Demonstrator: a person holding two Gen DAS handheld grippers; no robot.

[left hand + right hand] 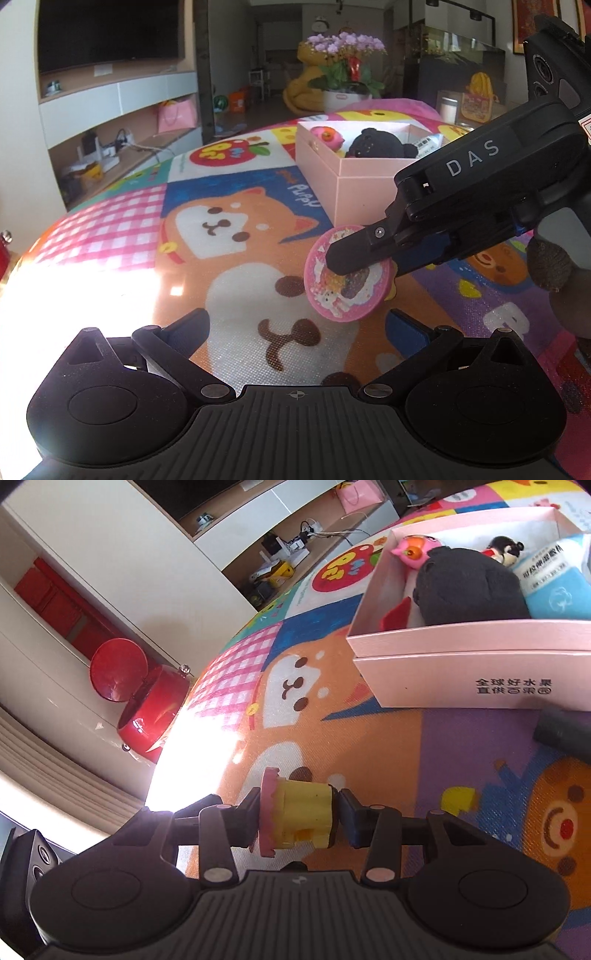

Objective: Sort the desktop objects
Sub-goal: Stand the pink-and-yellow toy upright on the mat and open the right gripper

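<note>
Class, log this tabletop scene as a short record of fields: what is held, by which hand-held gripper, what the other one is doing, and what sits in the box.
held item: toy cupcake, pink top, yellow base
holder: right hand-held gripper, shut on it
other: left hand-held gripper, open, nothing between its fingers
container: pink box, lid off
box contents: black plush, pink toy, blue packet
surface: cartoon mat
</note>
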